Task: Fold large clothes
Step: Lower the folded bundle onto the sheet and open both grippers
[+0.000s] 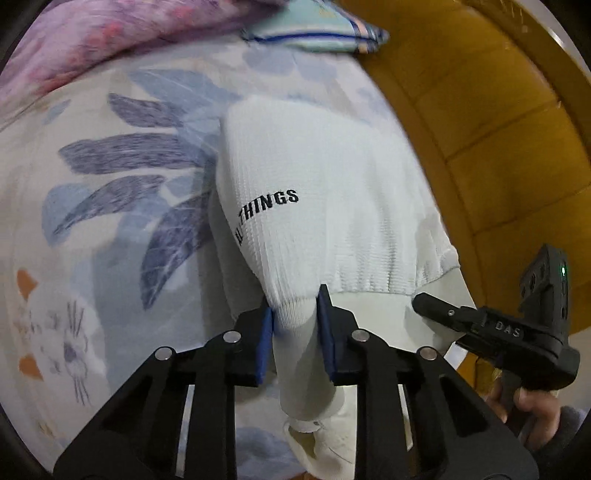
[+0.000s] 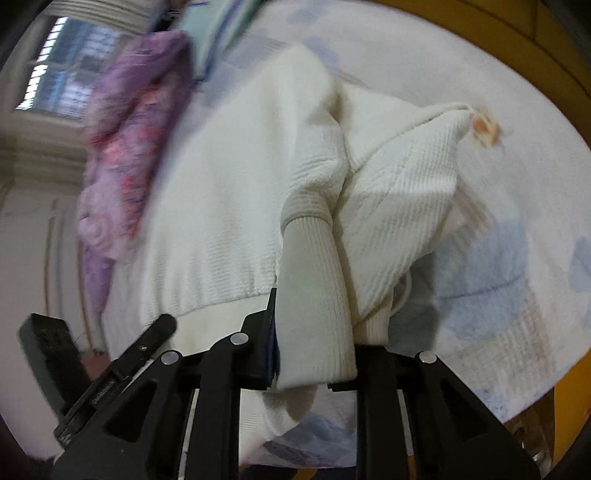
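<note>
A white ribbed sweatshirt (image 1: 332, 192) with black lettering lies partly folded on the bed. My left gripper (image 1: 295, 314) has its blue pads on either side of the ribbed hem corner, shut on it. In the right wrist view the sweatshirt (image 2: 229, 192) fills the middle, with its hood (image 2: 406, 155) to the right. My right gripper (image 2: 314, 325) holds a ribbed sleeve cuff (image 2: 314, 295) between its fingers. The right gripper also shows in the left wrist view (image 1: 428, 301) by the hem's right end.
The bed sheet (image 1: 110, 177) is pale with blue leaf prints. A purple blanket (image 1: 92, 40) and a teal pillow (image 1: 317, 33) lie at the far end. A yellow wooden bed frame (image 1: 498, 129) runs along the right. A window (image 2: 62, 62) is far left.
</note>
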The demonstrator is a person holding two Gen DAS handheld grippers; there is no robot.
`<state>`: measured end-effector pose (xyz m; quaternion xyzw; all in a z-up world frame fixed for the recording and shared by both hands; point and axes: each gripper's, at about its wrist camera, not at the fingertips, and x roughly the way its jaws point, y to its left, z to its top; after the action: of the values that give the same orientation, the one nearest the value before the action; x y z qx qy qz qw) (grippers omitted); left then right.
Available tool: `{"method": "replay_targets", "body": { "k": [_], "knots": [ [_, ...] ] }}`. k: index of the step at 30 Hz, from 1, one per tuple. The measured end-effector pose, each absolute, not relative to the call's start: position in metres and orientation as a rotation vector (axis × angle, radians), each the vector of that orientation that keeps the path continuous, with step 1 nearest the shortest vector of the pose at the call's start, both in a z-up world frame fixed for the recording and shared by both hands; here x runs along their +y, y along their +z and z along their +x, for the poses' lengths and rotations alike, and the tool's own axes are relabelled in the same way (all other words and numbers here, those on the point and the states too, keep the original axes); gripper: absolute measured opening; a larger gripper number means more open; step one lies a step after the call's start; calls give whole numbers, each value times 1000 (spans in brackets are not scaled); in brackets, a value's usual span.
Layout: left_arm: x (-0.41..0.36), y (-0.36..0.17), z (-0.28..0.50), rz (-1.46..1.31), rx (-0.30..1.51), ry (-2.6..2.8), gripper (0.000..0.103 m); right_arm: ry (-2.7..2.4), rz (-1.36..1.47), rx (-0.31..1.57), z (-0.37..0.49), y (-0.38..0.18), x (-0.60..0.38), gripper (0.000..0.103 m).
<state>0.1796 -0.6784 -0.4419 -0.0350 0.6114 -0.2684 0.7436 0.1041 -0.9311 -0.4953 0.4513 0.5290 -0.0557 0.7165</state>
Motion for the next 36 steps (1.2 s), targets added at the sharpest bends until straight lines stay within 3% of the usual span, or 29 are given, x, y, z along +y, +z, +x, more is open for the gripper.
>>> {"method": "replay_targets", "body": {
  "k": [5,9,10,12,15,17,23,34,36],
  "knots": [
    [-672,-458,153,-97,1414,-605,22,-146,988,1228,76,-509,-937,18],
    [-685,-496,134,19,1517,-575,28,-336,1108,1312,64,-561,-950,29],
    [-687,-501,134,31,1531,-562,32,-393,1104,1336,65,-569,-952,32],
    [-689,-508,137,59,1554,-537,56,-442,1069,1357,68,-572,-952,42],
    [-694,-508,145,105,1540,-532,65,-502,1001,1395,77,-570,-948,53],
    [-694,-507,149,129,1553,-529,69,-517,958,1413,80,-567,-947,54],
    [-676,-487,159,111,1565,-468,85,-533,815,1439,84,-533,-944,57],
    [-655,-428,190,63,1491,-364,91,-260,488,1353,164,-431,-865,68],
    [-648,-415,194,57,1461,-342,91,-235,431,1342,172,-421,-847,75]
  ]
}}
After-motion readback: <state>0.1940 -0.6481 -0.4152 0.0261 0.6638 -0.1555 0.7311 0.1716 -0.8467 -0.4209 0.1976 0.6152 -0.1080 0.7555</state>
